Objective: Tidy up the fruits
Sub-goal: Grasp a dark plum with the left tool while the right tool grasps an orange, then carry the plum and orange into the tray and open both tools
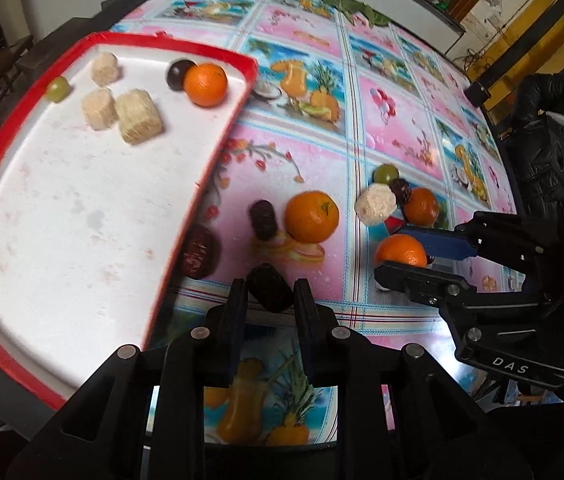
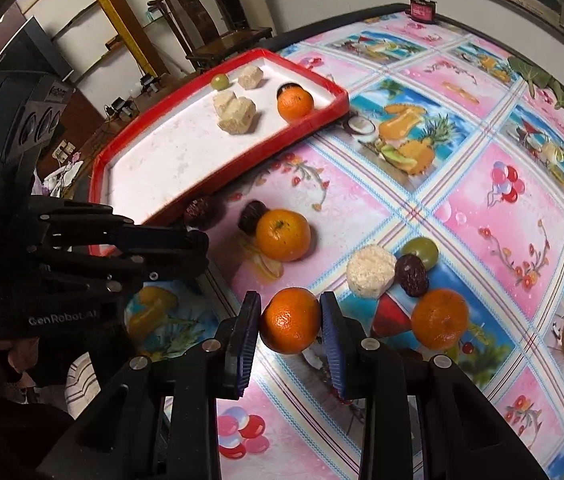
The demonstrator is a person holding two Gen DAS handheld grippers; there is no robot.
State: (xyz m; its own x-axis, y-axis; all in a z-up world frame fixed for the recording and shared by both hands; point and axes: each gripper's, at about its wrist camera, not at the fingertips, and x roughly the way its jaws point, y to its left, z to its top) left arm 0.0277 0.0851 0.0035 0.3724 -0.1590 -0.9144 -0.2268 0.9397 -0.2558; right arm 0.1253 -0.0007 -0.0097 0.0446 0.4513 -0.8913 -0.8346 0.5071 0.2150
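My left gripper (image 1: pixel 270 286) is shut on a dark date (image 1: pixel 269 287), held just above the table beside the red-rimmed white tray (image 1: pixel 186 232). My right gripper (image 2: pixel 289 320) is shut on an orange (image 2: pixel 289 320); it also shows in the left wrist view (image 1: pixel 401 251). The tray holds an orange (image 1: pixel 206 85), a dark fruit (image 1: pixel 180 75), a green grape (image 1: pixel 58 89) and three pale cubes (image 1: pixel 138 116). Loose on the table lie an orange (image 1: pixel 311 217), two dates (image 1: pixel 264 220), a pale round cake (image 1: pixel 375 204), a grape (image 1: pixel 385 173) and another orange (image 1: pixel 421 207).
The table carries a pink and blue fruit-print cloth (image 2: pixel 461 208). A small red jar (image 2: pixel 421 8) stands at the far edge. A wooden chair (image 2: pixel 218 28) stands beyond the tray. The left gripper shows at the left of the right wrist view (image 2: pixel 186 248).
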